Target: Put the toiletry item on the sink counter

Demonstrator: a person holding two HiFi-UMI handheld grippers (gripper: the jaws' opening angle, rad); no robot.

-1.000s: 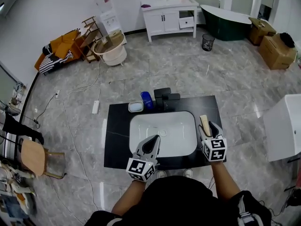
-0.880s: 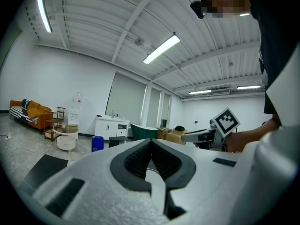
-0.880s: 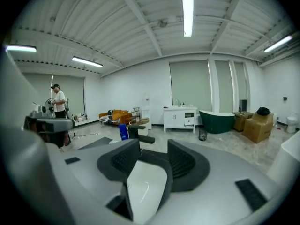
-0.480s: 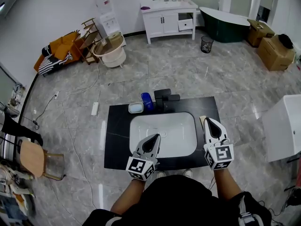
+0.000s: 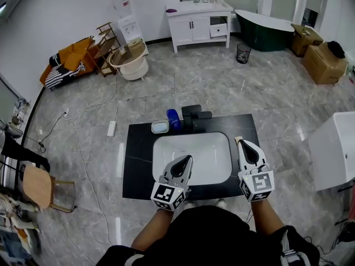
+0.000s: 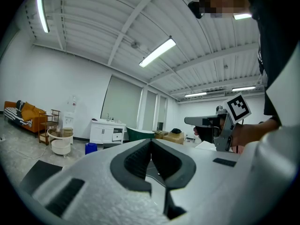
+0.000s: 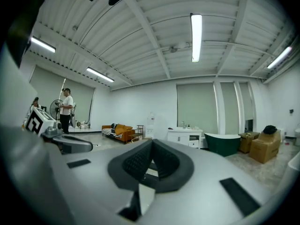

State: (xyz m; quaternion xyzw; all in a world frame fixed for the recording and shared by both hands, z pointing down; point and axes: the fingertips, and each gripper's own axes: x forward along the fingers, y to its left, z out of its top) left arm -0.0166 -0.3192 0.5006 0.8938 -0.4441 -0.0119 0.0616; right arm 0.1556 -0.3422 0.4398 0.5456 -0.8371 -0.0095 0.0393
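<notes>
The toiletry item (image 5: 238, 140) is a beige piece lying on the right side of the black sink counter (image 5: 138, 159). Only its far end shows, past the tip of my right gripper (image 5: 243, 144), which hovers over it with jaws shut and nothing seen between them. In the right gripper view the jaws (image 7: 151, 146) point level across the room, empty. My left gripper (image 5: 187, 159) hangs shut over the front of the white basin (image 5: 191, 148), holding nothing. The left gripper view shows its closed jaws (image 6: 151, 143) and the right gripper (image 6: 220, 125) beyond them.
At the back of the counter stand a black faucet (image 5: 195, 115), a blue container (image 5: 173, 117) and a small white dish (image 5: 160, 126). A white fixture (image 5: 333, 148) stands to the right. A white vanity (image 5: 199, 18) and a green bathtub (image 5: 266, 26) are far behind.
The right gripper's jaws have closed from wide open. It has drawn slightly back and now covers most of the beige item. The left gripper shifted only slightly.
</notes>
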